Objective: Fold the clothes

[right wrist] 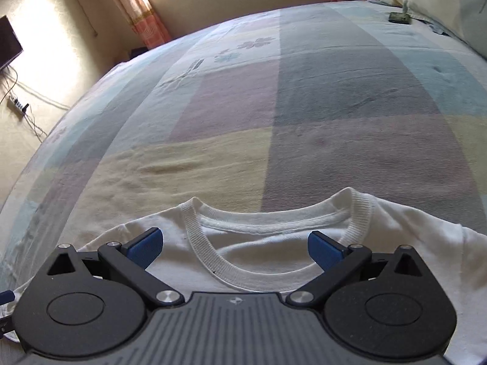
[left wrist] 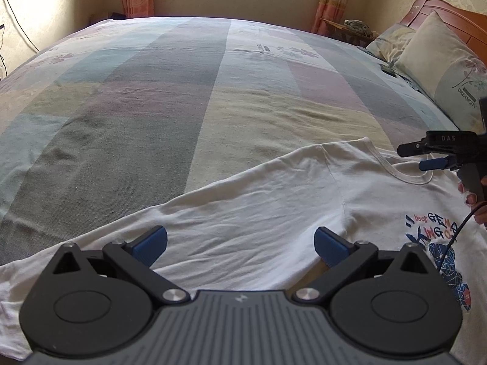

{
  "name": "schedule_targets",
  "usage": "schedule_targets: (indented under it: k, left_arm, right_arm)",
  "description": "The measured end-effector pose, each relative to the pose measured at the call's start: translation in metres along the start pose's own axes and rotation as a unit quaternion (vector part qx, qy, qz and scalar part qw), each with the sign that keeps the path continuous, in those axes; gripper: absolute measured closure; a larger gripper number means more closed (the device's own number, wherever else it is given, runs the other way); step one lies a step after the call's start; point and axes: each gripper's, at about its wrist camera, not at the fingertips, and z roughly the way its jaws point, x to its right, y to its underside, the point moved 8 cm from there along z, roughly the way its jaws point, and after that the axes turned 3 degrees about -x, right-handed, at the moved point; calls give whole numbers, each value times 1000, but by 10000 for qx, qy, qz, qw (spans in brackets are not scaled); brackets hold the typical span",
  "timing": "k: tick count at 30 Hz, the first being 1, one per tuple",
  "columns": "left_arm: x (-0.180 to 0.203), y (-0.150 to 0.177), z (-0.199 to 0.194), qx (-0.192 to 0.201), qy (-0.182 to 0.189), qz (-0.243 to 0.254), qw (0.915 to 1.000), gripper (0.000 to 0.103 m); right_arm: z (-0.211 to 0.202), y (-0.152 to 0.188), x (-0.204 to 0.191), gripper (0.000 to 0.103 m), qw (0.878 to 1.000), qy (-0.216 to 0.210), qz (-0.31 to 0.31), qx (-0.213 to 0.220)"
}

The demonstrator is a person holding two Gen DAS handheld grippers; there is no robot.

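Note:
A white T-shirt (left wrist: 258, 213) with a blue and red print (left wrist: 438, 234) lies flat on the bed, front side up. My left gripper (left wrist: 240, 243) hovers open above its sleeve and side, nothing between the blue pads. In the right wrist view the shirt's ribbed collar (right wrist: 194, 237) sits straight ahead, and my right gripper (right wrist: 236, 246) stands open over it, pads either side of the neckline. The right gripper (left wrist: 423, 156) also shows from the left wrist view, held by a hand (left wrist: 474, 200) above the collar.
The bedspread (left wrist: 182, 97) is a patchwork of pastel squares, wide and flat beyond the shirt. Pillows (left wrist: 438, 67) and a wooden headboard (left wrist: 453, 15) lie at the right. A small dark object (right wrist: 399, 17) rests near the pillows. Curtains (right wrist: 131, 3) and wall cables (right wrist: 21, 103) are far off.

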Motion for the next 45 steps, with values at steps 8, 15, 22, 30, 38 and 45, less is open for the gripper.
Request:
schedule_targets:
  k: [8, 15, 22, 30, 38, 45]
  left_arm:
    - [1, 3, 8, -119, -74, 79, 9999, 1]
    - [0, 2, 5, -80, -61, 54, 9999, 1]
    - [-3, -1, 1, -13, -6, 12, 10000, 1]
    - [-9, -2, -7, 64, 16, -94, 9999, 1]
    - [-3, -1, -7, 62, 13, -20, 10000, 1]
    - [2, 2, 3, -70, -2, 77, 9999, 1]
  right_arm:
    - [45, -12, -16, 0, 9957, 704, -606, 20]
    - [30, -5, -50, 0, 9987, -339, -335, -196]
    - [67, -8, -66, 0, 9967, -88, -804, 112]
    - [4, -18, -29, 0, 9984, 259, -324, 376]
    - [-23, 25, 60, 0, 9932, 1107, 227, -295]
    - [-5, 15, 100, 0, 9855, 1661, 317, 114]
